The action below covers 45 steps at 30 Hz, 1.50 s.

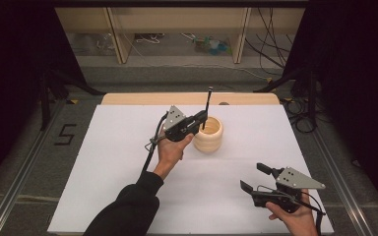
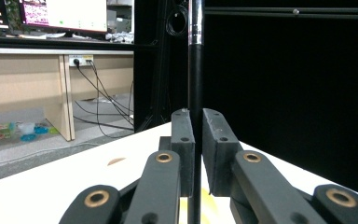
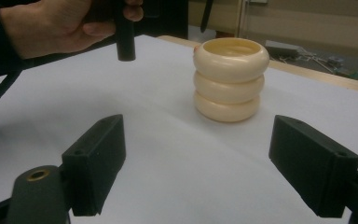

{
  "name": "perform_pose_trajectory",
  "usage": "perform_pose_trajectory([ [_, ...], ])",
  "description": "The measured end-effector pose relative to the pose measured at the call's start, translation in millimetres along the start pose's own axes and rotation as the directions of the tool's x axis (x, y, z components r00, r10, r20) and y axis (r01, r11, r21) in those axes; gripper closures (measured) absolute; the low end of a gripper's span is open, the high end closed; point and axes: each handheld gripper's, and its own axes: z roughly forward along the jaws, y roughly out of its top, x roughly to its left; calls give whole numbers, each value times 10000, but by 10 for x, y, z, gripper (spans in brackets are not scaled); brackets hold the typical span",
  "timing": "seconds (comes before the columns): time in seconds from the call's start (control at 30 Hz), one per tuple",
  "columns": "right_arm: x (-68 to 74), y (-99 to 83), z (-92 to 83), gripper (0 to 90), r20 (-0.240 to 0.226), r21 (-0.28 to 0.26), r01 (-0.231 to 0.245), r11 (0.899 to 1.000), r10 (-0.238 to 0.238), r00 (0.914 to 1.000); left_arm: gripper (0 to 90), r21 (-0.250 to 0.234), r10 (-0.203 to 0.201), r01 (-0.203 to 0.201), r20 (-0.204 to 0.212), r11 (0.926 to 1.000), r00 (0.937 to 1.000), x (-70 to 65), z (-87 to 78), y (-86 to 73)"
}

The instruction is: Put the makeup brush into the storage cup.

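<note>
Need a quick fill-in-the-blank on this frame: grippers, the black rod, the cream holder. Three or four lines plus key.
1. The left gripper has its jaws shut on a thin black ____.
2. The cream holder looks like ____ rounded rings stacked upright.
3. The right gripper has its jaws ____, with nothing between them.
4. The holder stands on a ____ table sheet.

Missing words: rod; three; open; white

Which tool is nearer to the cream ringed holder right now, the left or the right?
Left. The left tool sits right beside the holder, gripping a thin black rod above its opening. The right tool rests open, well apart, nearer the table's front edge.
</note>
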Motion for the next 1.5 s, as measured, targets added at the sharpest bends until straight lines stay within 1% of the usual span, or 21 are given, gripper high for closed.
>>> perform_pose_trajectory([
  [0.13, 3, -6, 13, 195, -108, -140, -94, 9999, 92, 9999, 834, 62, 238, -238, 50, 9997, 9997, 7, 48, 2],
  [0.3, -3, -3, -2, 195, -67, 5, -53, 10000, 53, 10000, 834, 146, 150, -150, 19, 9998, 9999, -3, 100, 2],
  [0.33, -2, -8, 11, 195, -147, -157, -109, 9998, 107, 9998, 834, 151, 89, -89, 0, 9998, 10000, -6, 107, 1],
  [0.43, -1, -8, 11, 195, -154, -177, -111, 9998, 108, 9998, 834, 172, 341, -342, 22, 9993, 9994, 3, 127, 3],
  [0.5, -1, -9, 11, 195, -164, -172, -118, 9998, 116, 9998, 834, 186, 352, -353, 24, 9992, 9994, 5, 141, -3],
  [0.53, -3, -1, -7, 195, -40, 75, -35, 10000, 35, 10000, 834, 263, 335, -335, -15, 9991, 9994, 4, 138, -3],
  [0.57, -2, -5, 2, 195, -138, -43, -91, 9999, 90, 9999, 834, 235, 156, -154, -50, 9996, 9999, -3, 147, -12],
  [0.6, 0, -9, 12, 195, -163, -178, -105, 9998, 102, 9998, 834, 212, 332, -332, -10, 9992, 9994, 14, 155, -14],
  [0.7, 1, -8, 12, 195, -166, -180, -104, 9998, 101, 9998, 834, 262, 186, -184, -102, 9995, 9998, 17, 169, -36],
  [0.73, 1, -8, 11, 195, -166, -177, -107, 9998, 104, 9998, 834, 378, 419, -415, -115, 9984, 9991, 35, 167, -37],
  [0.87, 3, -8, 11, 195, -159, -134, -96, 9999, 94, 9998, 834, 271, 100, -93, -254, 9996, 9996, 46, 187, -59],
  [0.93, 4, -6, 6, 195, -144, -71, -93, 9999, 92, 9999, 834, 322, 327, -318, -264, 9990, 9991, 65, 193, -63],
  [1.0, 4, -8, 11, 195, -165, -130, -99, 9999, 97, 9998, 834, 336, 229, -218, -341, 9992, 9992, 69, 206, -82],
  [1.03, 4, -8, 10, 195, -164, -132, -99, 9999, 97, 9998, 834, 371, 407, -396, -284, 9985, 9988, 84, 211, -85],
  [1.07, 5, -8, 10, 195, -166, -135, -97, 9999, 95, 9998, 834, 366, 189, -176, -354, 9992, 9992, 74, 218, -97],
  [1.17, 5, -8, 11, 195, -181, -129, -95, 9999, 93, 9998, 834, 392, 343, -328, -383, 9987, 9987, 90, 228, -104],
  [1.27, 6, -8, 10, 195, -192, -119, -94, 9999, 91, 9998, 834, 338, 149, -136, -376, 9993, 9992, 78, 252, -131],
  [1.3, 6, -7, 9, 195, -192, -129, -85, 9999, 83, 9998, 834, 384, 337, -324, -332, 9987, 9989, 91, 254, -132],
  [1.33, 6, -7, 9, 195, -189, -130, -85, 9999, 83, 9998, 834, 399, 129, -114, -386, 9991, 9992, 81, 260, -143],
  [1.37, 5, -8, 11, 195, -201, -163, -88, 9998, 84, 9998, 834, 410, 267, -251, -379, 9988, 9989, 90, 261, -143],
  [1.5, 7, -7, 9, 195, -195, -120, -89, 9999, 87, 9998, 834, 369, 222, -208, -370, 9991, 9991, 86, 276, -154],
])
